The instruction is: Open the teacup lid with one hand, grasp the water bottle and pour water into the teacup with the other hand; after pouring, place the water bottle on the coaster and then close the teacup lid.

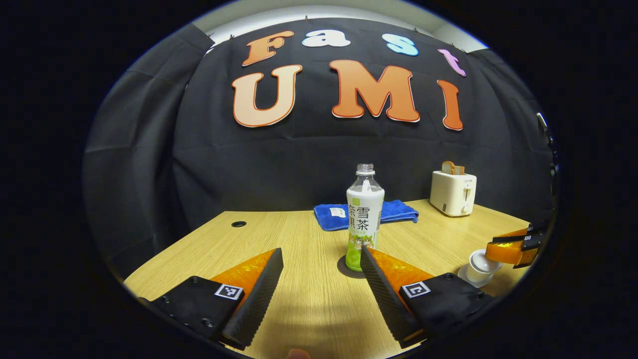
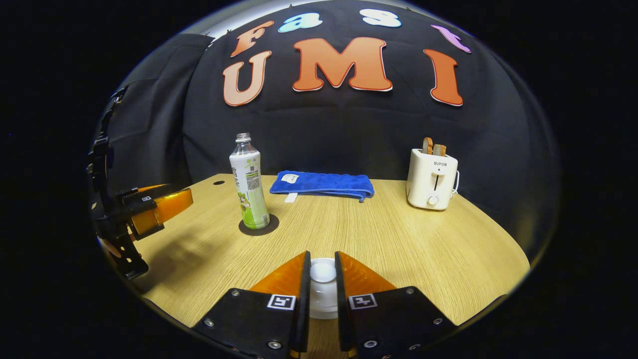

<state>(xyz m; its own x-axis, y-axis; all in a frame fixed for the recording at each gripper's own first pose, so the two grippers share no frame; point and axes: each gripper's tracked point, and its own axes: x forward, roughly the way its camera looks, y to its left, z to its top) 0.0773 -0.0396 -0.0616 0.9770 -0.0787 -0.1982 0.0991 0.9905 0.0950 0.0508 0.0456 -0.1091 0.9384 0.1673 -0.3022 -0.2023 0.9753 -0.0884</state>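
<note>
An uncapped water bottle (image 1: 365,219) with a white and green label stands upright on a dark round coaster (image 1: 344,269) at the table's middle. My left gripper (image 1: 320,252) is open just in front of it, its fingers apart and empty. In the right gripper view the same bottle (image 2: 249,184) and coaster (image 2: 271,225) are at the left, with the left gripper (image 2: 164,204) beside them. The white teacup (image 2: 323,304) sits close in, and my right gripper (image 2: 322,257) is shut on the knob of its lid (image 2: 323,271). The left gripper view has the teacup (image 1: 478,269) at the far right under the right gripper (image 1: 511,249).
A folded blue towel (image 2: 321,183) lies at the back of the wooden table (image 2: 398,239). A white toaster (image 2: 431,179) holding bread slices stands at the back right. A small round hole (image 1: 239,224) is near the table's far left corner.
</note>
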